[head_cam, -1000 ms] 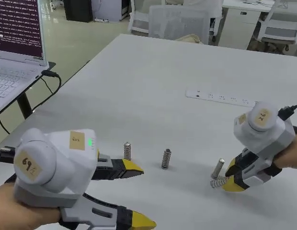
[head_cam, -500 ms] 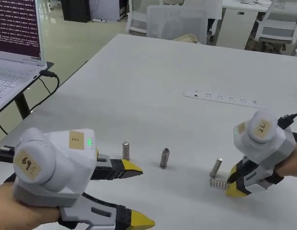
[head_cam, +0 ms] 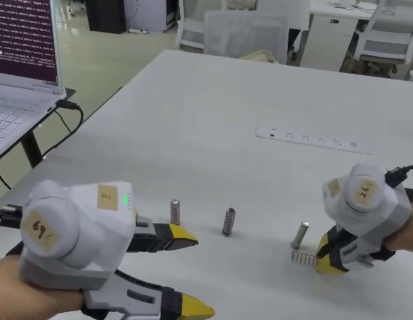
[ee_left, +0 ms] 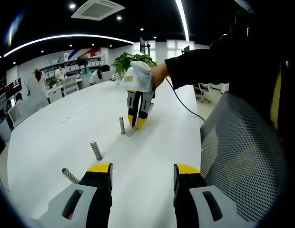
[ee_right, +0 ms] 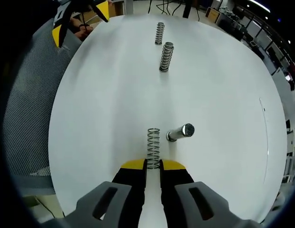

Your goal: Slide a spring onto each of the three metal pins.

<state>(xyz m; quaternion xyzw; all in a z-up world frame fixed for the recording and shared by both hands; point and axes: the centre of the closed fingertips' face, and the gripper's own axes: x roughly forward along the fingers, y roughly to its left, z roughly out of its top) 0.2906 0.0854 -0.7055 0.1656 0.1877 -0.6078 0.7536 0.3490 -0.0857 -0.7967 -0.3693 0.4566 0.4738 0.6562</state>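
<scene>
Steel-grey loose spring (ee_right: 153, 145) lies flat on the white worktop (head_cam: 213, 113). Its near end is pinched between the tips of the right claw (ee_right: 152, 165), whose jaws are drawn nearly together on the coil. In the head view the same right claw (head_cam: 324, 259) sits low at the worktop's near right, with the loose spring (head_cam: 303, 256) pointing out from it towards the left.

Bare pin (head_cam: 300, 235) stands just beside the spring's free end. Whether the two touch cannot be told. The right gripper view shows the bare pin (ee_right: 180, 131) just right of the coil.

Middle pin (head_cam: 228, 221) and end pin (head_cam: 175, 211) stand in a row with the bare pin, further left, each already wearing a spring.

Left claw (ee_left: 142, 169) is spread wide with nothing between the jaws. It is held above the worktop's near edge, close to the end pin (ee_left: 70, 175). From there the middle pin (ee_left: 95, 150) and bare pin (ee_left: 122, 125) run on towards the right claw (ee_left: 136, 122).

Power strip (head_cam: 313, 138) lies further back on the worktop. A laptop (head_cam: 20, 60) sits off to the far left.
</scene>
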